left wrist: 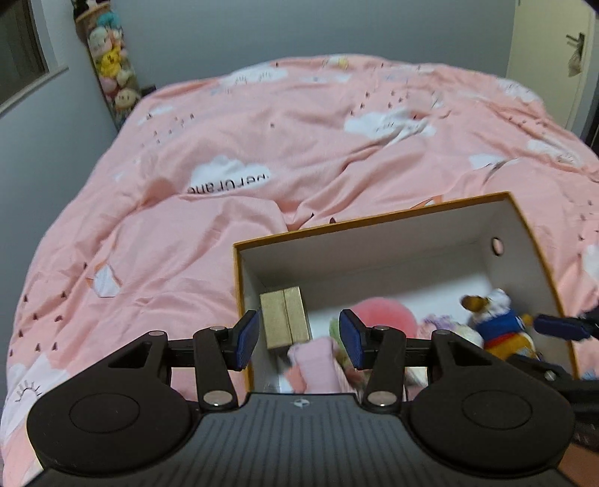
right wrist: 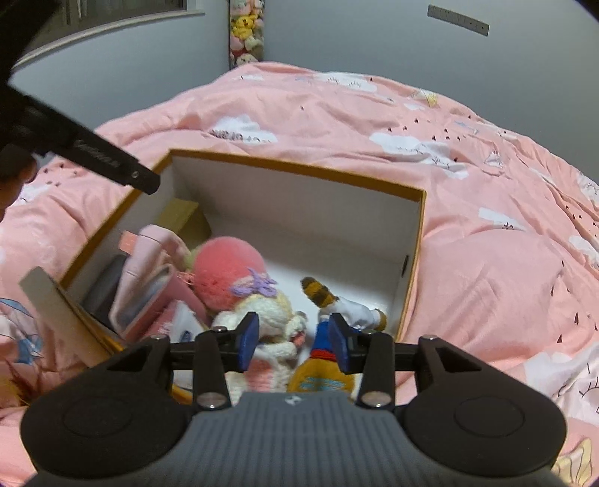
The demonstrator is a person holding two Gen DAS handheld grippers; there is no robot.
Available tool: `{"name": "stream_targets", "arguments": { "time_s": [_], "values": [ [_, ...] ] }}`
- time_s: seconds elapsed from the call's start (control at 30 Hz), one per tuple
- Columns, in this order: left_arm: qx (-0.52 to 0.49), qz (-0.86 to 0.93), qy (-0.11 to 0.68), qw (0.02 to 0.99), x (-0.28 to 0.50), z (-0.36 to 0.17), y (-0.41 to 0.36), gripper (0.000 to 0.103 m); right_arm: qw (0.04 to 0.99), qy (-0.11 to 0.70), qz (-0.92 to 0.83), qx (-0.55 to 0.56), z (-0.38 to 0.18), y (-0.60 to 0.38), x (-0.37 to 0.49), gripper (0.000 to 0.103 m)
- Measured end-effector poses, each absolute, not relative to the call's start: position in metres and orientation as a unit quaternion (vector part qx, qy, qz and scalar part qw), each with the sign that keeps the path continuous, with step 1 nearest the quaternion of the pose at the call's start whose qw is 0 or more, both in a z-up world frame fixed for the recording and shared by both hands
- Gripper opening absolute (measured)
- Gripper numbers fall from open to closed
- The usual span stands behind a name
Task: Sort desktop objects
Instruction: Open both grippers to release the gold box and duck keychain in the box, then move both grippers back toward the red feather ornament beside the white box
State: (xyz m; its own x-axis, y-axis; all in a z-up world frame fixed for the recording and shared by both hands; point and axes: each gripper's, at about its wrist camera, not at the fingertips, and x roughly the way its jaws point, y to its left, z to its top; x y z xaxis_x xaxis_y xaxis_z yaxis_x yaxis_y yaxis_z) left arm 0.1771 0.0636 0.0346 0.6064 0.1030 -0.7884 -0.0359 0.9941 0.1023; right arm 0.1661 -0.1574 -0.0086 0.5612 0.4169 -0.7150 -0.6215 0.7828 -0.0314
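Left wrist view: the left gripper [left wrist: 299, 337] is hovering over the near left corner of an open box [left wrist: 374, 251], its blue pads [left wrist: 247, 339] standing wide apart with nothing between them. The box, orange outside and white inside, is sitting on a pink bedspread [left wrist: 224, 131] printed with white clouds. Inside the box, a gold carton [left wrist: 285, 316] is standing against the left wall at about 10 o'clock from the gripper's centre; a pink soft item [left wrist: 318, 359] is lying just beyond the pads at 5 o'clock. A plush duck [left wrist: 494, 322] in a blue top is lying near the right wall at 3 o'clock, and a blue pad of the right gripper [left wrist: 561, 327] is reaching in just beside it.

Right wrist view: the right gripper [right wrist: 294, 346] is hanging over the near end of the box [right wrist: 299, 168], its fingers spread wide and gripping nothing. The plush duck [right wrist: 322, 378] is lying below the right pad, touching a knitted doll [right wrist: 232, 277] with a pink head and a purple flower, which is lying at 11 o'clock. Pink pouches [right wrist: 149, 284] are crowding the left side of the box. A column of plush toys [right wrist: 247, 30] is standing in the far corner at 12 o'clock.
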Motion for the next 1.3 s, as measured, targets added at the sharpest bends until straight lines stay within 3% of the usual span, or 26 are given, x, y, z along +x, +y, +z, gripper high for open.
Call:
{"name": "stream_targets", "arguments": {
  "time_s": [0.13, 0.37, 0.97, 1.17, 1.3],
  "values": [
    [0.020, 0.045, 0.430, 0.902, 0.140, 0.042, 0.065, 0.055, 0.873, 0.344, 0.319, -0.132, 0.001, -0.156, 0.147, 0.051],
    [-0.044, 0.073, 0.435, 0.896, 0.081, 0.033, 0.078, 0.055, 0.875, 0.328, 0.345, -0.085, 0.008, -0.154, 0.117, 0.051],
    [-0.020, 0.034, 0.577, 0.816, 0.034, -0.067, 0.052, 0.055, 0.841, 0.416, 0.325, -0.116, -0.040, -0.136, 0.063, 0.051],
    [-0.036, 0.032, 0.576, 0.816, 0.033, -0.070, 0.058, 0.033, 0.843, 0.410, 0.323, -0.130, -0.039, -0.131, 0.057, 0.052],
    [-0.043, 0.031, 0.574, 0.817, 0.031, -0.072, 0.061, 0.010, 0.842, 0.410, 0.324, -0.135, -0.041, -0.130, 0.054, 0.052]
  ]
}}
